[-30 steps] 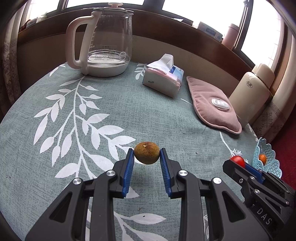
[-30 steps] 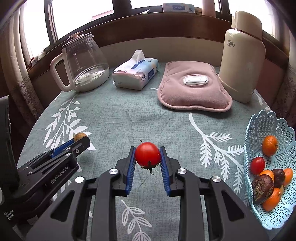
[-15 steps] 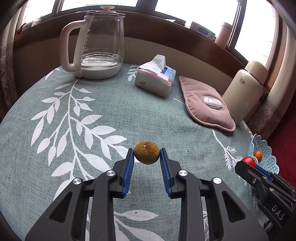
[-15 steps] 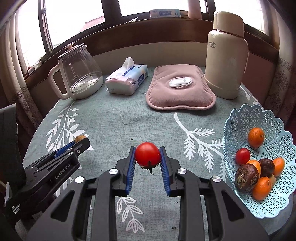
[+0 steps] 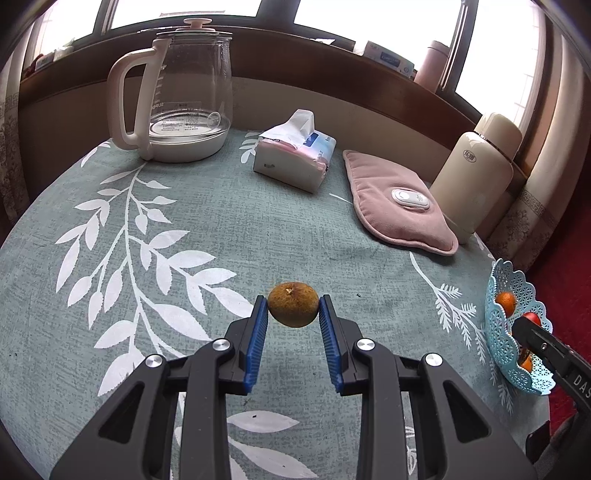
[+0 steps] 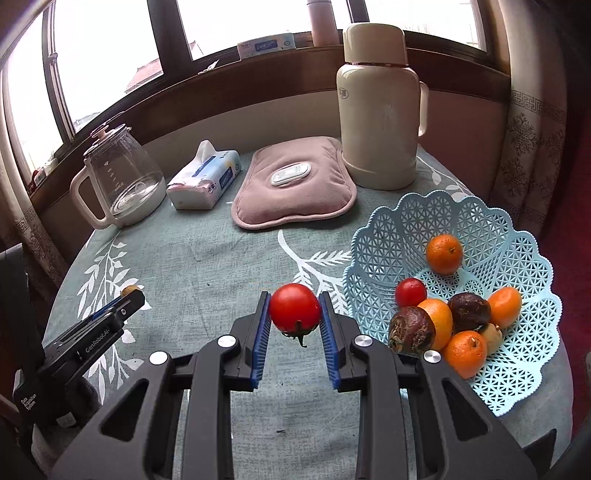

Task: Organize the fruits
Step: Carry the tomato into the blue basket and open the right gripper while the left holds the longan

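Basket (image 6: 406,221) nearer, "GenRobot.AI" on left hand-held gripper (image 6: 127,293)

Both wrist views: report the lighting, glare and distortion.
Left wrist view: windows blown out white, strong fisheye curve with dark corners, brown fruit sharp in the left gripper. Right wrist view: panes also overexposed, table edge bowed, tomato and basket in focus, soft daylight, faint shadows.

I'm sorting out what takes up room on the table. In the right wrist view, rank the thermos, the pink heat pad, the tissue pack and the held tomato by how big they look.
Largest to smallest:
1. thermos and pink heat pad: too alike to rank
2. tissue pack
3. tomato, which looks enlarged by nearness to the camera
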`<state>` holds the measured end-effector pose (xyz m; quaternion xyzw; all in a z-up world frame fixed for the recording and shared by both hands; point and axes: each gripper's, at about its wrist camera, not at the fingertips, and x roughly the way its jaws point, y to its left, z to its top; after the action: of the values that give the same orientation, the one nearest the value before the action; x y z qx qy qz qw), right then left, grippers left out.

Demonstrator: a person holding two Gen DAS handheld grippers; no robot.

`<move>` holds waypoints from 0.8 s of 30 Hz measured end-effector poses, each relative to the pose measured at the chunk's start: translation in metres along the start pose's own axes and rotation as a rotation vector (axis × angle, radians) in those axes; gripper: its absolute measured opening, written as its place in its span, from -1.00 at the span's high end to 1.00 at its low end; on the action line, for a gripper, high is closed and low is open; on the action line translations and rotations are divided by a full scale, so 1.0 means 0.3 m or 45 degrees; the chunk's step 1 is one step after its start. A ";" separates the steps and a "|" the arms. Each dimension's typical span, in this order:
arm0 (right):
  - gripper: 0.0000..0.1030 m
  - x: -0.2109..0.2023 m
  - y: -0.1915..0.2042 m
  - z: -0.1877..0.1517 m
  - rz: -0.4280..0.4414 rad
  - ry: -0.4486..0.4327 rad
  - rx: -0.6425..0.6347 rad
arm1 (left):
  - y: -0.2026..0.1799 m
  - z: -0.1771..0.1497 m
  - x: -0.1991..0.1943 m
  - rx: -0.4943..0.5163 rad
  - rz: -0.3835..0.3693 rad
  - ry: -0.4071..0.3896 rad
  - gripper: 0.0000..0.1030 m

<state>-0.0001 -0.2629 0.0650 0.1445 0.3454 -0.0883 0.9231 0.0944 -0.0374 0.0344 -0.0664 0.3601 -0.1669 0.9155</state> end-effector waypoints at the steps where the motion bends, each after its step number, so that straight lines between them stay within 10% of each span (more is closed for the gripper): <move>1: 0.48 -0.009 -0.021 -0.001 -0.009 -0.004 0.016 | -0.002 -0.001 0.000 0.002 -0.001 0.000 0.44; 24: 0.48 -0.134 -0.388 -0.068 -0.220 -0.029 0.262 | -0.034 -0.022 0.010 0.046 0.000 0.013 0.44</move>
<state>-0.0733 -0.3634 0.0531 0.2073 0.3352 -0.2041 0.8961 0.0894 -0.0481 0.0301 -0.0490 0.3618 -0.1738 0.9146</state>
